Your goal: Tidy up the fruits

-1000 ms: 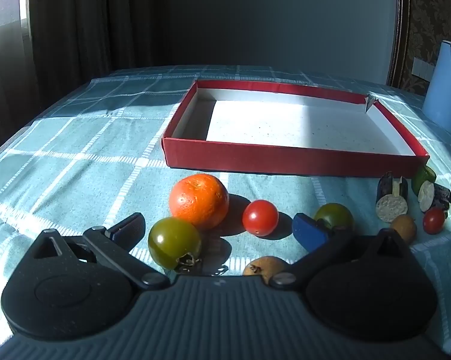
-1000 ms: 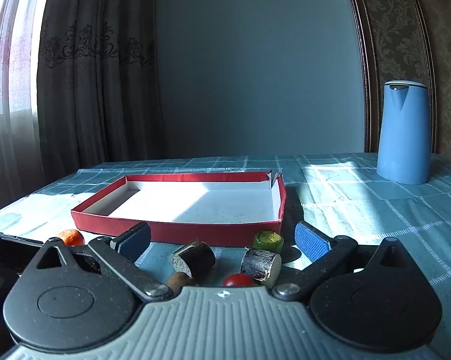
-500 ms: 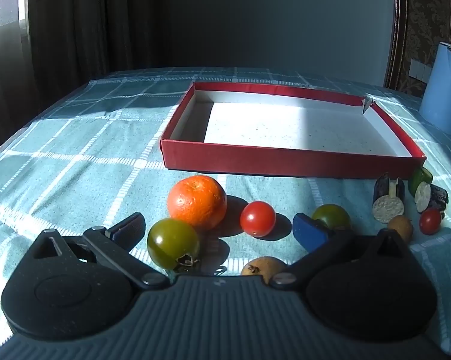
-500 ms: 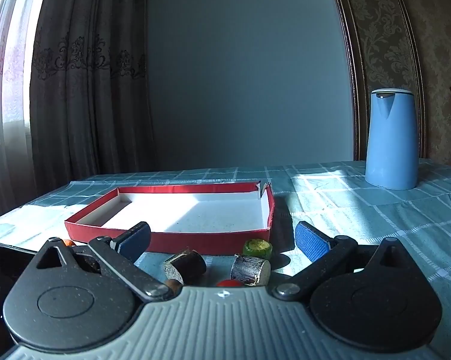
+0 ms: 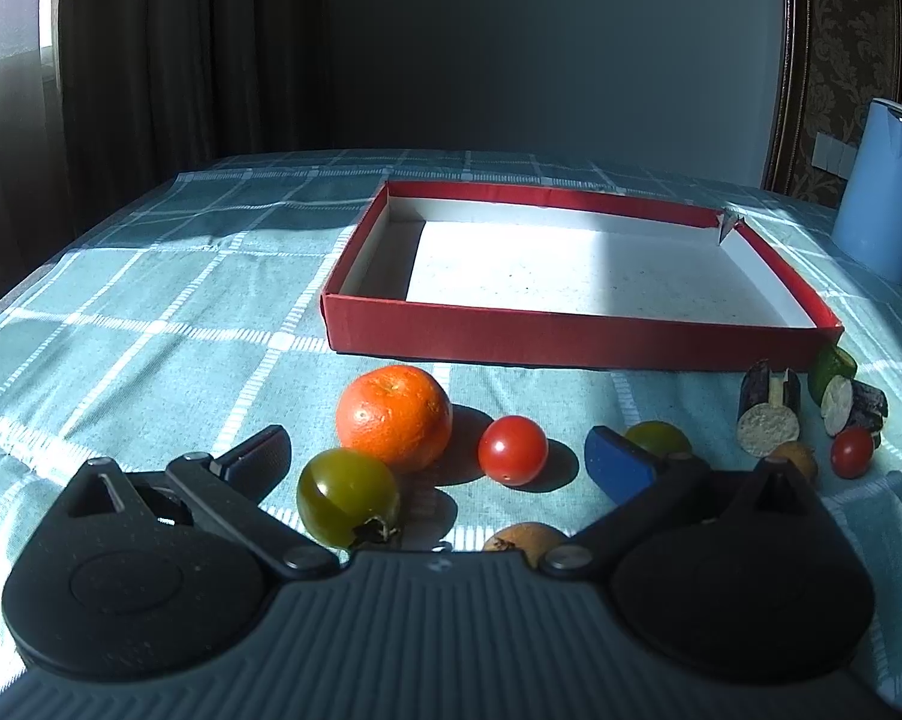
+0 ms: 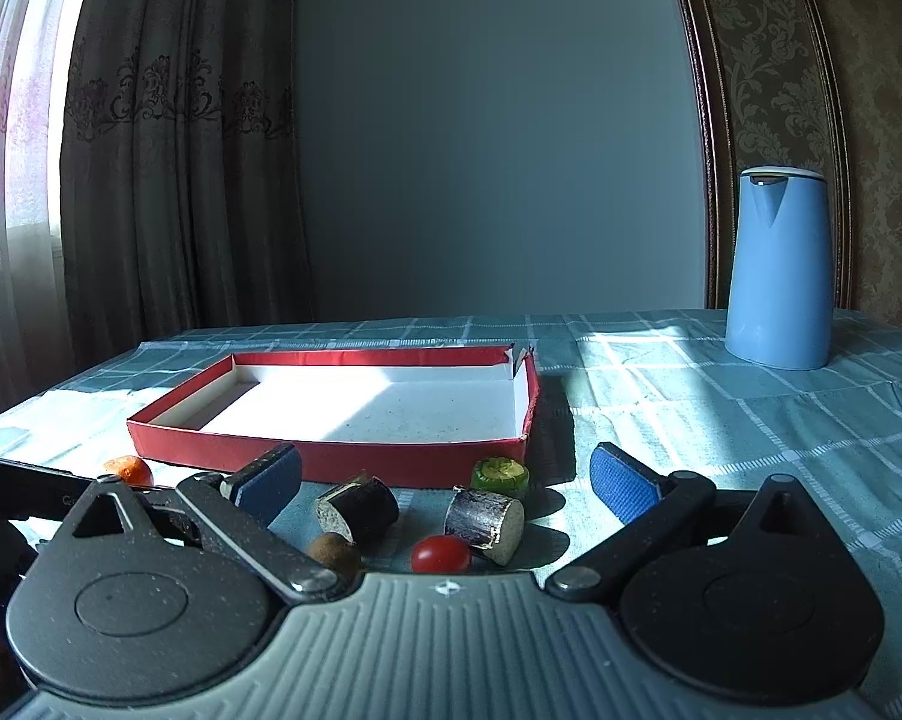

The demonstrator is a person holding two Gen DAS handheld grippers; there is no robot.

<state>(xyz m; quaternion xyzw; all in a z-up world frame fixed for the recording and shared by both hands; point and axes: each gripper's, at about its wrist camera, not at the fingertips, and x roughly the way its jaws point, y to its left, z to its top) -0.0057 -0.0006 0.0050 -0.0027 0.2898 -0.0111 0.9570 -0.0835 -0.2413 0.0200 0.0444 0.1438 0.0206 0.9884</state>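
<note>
L gripper [image 5: 439,456] jaws wide, nothing held; orange [image 5: 393,418], green tomato [image 5: 348,506] btwn fingers. R gripper [image 6: 445,477] wide, empty; eggplant chunks [image 6: 358,507] btwn fingers. Red box [image 5: 571,341] ahead.

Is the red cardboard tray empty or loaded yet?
Empty. The red cardboard tray shows only its bare white floor in both views; the orange mandarin sits outside it.

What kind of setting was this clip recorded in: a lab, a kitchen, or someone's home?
Most likely a home dining or living room: a table under a checked teal tablecloth, heavy patterned curtains by a sunlit window, damask wallpaper, and a blue kettle.
</note>
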